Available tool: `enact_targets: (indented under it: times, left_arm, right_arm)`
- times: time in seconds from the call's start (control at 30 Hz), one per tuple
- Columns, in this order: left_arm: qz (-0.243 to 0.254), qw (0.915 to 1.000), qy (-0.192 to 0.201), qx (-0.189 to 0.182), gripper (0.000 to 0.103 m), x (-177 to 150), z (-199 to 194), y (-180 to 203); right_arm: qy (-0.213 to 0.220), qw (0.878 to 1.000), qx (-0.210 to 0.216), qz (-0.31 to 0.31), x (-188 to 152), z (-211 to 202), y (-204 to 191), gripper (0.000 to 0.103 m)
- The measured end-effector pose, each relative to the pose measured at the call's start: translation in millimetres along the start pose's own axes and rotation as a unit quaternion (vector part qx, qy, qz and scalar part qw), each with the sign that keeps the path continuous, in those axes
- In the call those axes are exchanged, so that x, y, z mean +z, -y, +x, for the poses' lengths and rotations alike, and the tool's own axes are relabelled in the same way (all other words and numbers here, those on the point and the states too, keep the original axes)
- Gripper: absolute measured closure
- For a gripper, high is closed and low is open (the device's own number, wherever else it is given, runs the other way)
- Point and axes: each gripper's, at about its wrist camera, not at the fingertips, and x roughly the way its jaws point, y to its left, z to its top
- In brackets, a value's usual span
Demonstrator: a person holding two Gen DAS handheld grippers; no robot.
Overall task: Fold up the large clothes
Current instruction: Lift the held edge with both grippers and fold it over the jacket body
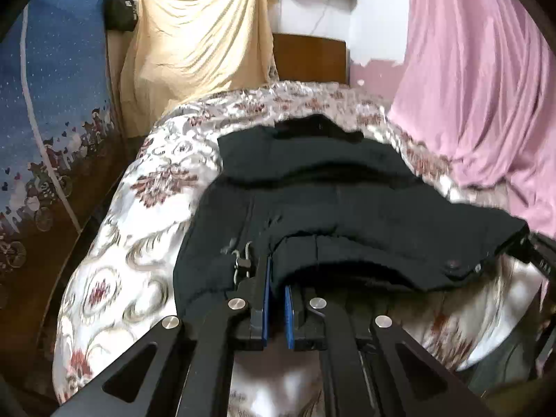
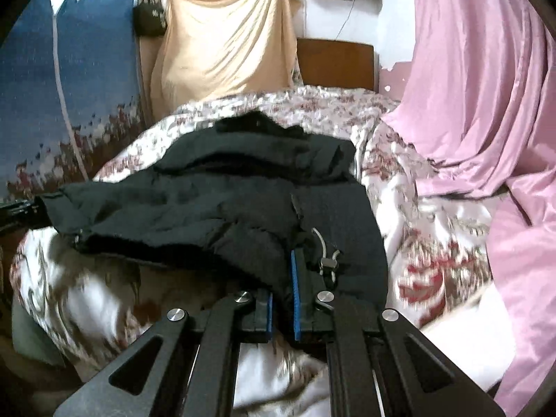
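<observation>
I hold the near hem of the black jacket (image 1: pixel 312 187) with both tools: my left gripper (image 1: pixel 276 278) and my right gripper (image 2: pixel 290 278) are each closed tight on it. The jacket lies on the flowered bedspread (image 1: pixel 139 215), its near edge raised; the fold is only begun, I think, and bringing the hem toward the collar remains.

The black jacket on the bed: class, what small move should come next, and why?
Probably carry the near hem toward the collar. Each hand-held gripper, left and right, is shut on the black jacket, hem raised off the floral bedspread, collar end lying flat.
</observation>
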Motion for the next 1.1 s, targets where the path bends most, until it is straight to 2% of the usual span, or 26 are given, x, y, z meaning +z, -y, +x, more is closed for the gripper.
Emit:
enact_targets:
  times: [0.23,0.47,0.6,0.9,1.1]
  left_arm:
    - [-0.009,0.9994,0.035,-0.002,0.096,60,16,-4]
    - [0.001,0.9995,0.030,0.012,0.096,116,53,1]
    - [-0.004,0.9991,0.041,0.009,0.096,145,73,-3]
    - [0.016,0.9969,0.076,0.015,0.096,227,132,-8]
    - [0.028,0.9973,0.066,0.020,0.096,267,183,-10]
  right_arm:
    - [0.047,0.999,0.002,0.016,44,13,1,0.096]
    - [0.065,0.998,-0.005,0.015,90,44,0,0.096]
    - [0.075,0.997,-0.011,0.013,111,63,0,0.096]
    - [0.111,0.994,-0.022,-0.002,193,124,2,0.096]
    - [0.112,0.993,-0.034,-0.013,245,182,4,0.096]
